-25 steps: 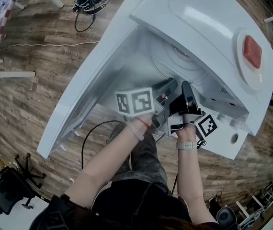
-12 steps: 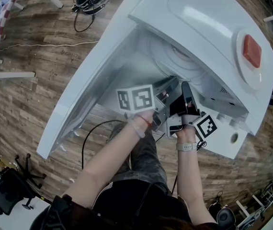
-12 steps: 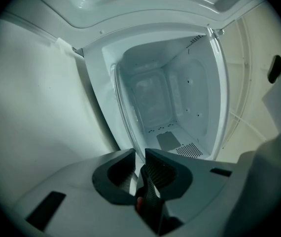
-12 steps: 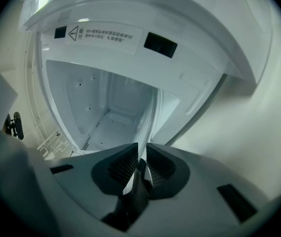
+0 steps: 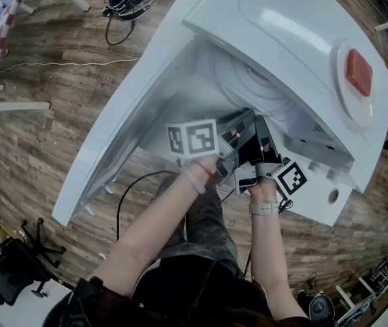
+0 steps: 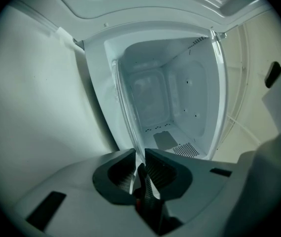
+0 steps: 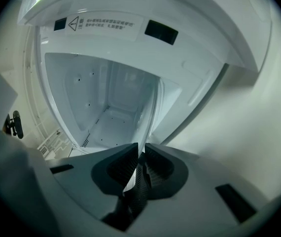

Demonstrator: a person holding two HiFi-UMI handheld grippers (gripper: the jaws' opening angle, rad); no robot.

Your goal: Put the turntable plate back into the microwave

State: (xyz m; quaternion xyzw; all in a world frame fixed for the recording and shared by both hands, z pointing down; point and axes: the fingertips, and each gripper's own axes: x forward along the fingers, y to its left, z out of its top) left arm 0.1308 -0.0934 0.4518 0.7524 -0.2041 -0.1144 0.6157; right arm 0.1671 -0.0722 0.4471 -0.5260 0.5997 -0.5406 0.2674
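A white microwave (image 5: pixel 296 26) stands with its door (image 5: pixel 133 114) swung open to the left. The clear glass turntable plate (image 5: pixel 248 80) shows as faint rings at the cavity mouth. My left gripper (image 5: pixel 244 118) and right gripper (image 5: pixel 261 122) sit side by side at its near rim. In the left gripper view the plate (image 6: pixel 125 117) runs edge-on from the shut left gripper (image 6: pixel 140 154) toward the empty cavity (image 6: pixel 170 98). In the right gripper view the right gripper (image 7: pixel 140 149) is shut on the same plate (image 7: pixel 149 117), with the cavity (image 7: pixel 106 102) behind.
A red object (image 5: pixel 359 72) lies on top of the microwave. The control panel with a knob (image 5: pixel 332 196) is at the lower right. A black cable (image 5: pixel 122 203) runs over the wood floor, and an office chair (image 5: pixel 10 271) stands at the lower left.
Both grippers have edged very slightly toward the cavity with the plate still held. Nothing else has visibly moved.
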